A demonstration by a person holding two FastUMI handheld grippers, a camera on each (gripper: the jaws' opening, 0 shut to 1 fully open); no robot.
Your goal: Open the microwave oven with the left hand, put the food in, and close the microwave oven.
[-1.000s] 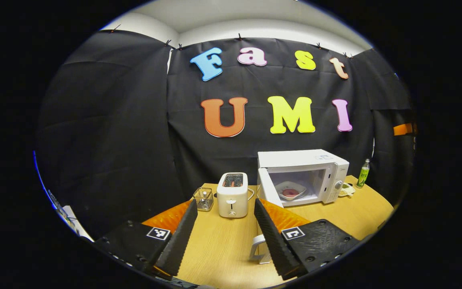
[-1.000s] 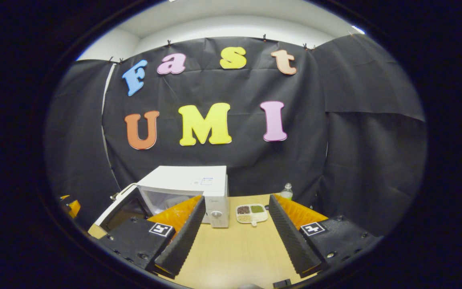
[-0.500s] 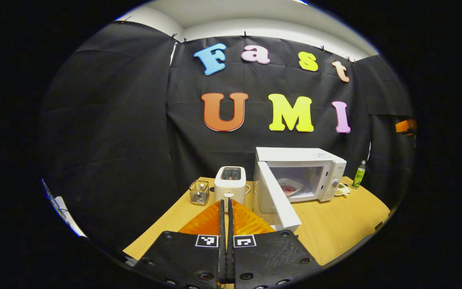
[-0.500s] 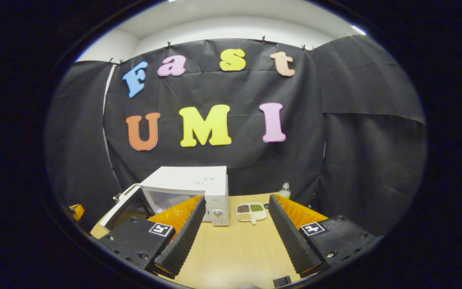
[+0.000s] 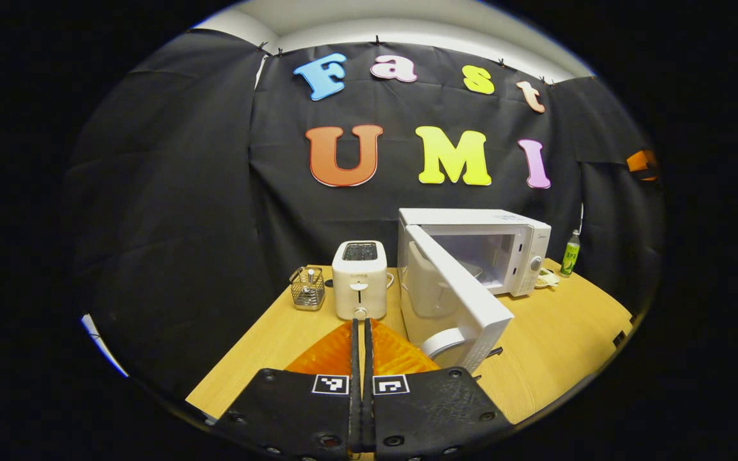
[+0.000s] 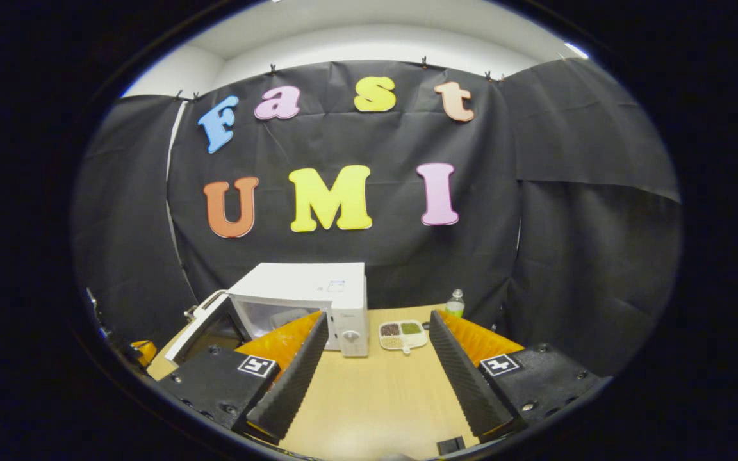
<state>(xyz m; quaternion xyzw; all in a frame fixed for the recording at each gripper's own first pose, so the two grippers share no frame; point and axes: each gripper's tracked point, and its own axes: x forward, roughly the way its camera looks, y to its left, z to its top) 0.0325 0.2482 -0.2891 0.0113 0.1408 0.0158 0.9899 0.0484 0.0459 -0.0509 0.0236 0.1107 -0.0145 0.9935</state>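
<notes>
Both fingers of the left gripper [image 5: 361,333] are pressing together, empty, with the microwave door [image 5: 455,291] swinging half-open at 1 o'clock. Right gripper [image 6: 378,358] is hanging spread wide, empty. Pushing off-centre is risking shoving the microwave [image 5: 481,246] back instead of latching it.

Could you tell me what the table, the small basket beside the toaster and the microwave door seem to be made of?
The table looks like pale wood or a wood-look laminate, smooth and matte, with faint grain. The small basket beside the toaster seems to be thin metal wire mesh, shiny and see-through. The microwave door looks like glossy white plastic or painted metal around a translucent window.
</notes>
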